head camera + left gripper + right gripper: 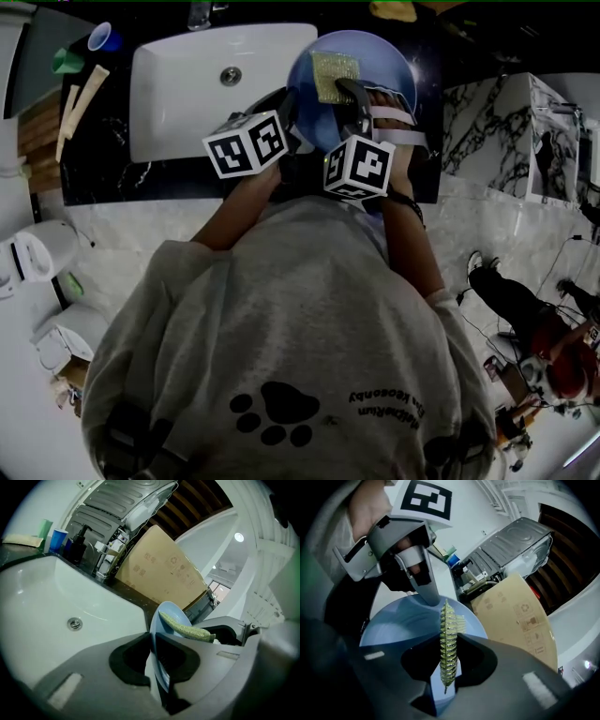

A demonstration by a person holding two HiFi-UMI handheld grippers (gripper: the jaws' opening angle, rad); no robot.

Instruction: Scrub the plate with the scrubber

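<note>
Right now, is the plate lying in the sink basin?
No: the left gripper clamps the plate by its rim, up clear of the sink.

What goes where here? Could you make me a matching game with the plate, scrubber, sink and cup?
Things:
1 plate
2 scrubber
3 sink
4 cup

Places:
a in the right hand-held gripper
b on the counter, left of the sink
c in the left hand-held gripper
d sunk into the counter

Pairs: 1-c, 2-a, 3-d, 4-b

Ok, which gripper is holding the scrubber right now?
The right gripper: its jaws pinch the yellow-green scrubber edge-on over the blue plate. The left gripper clamps the plate's rim instead.
</note>
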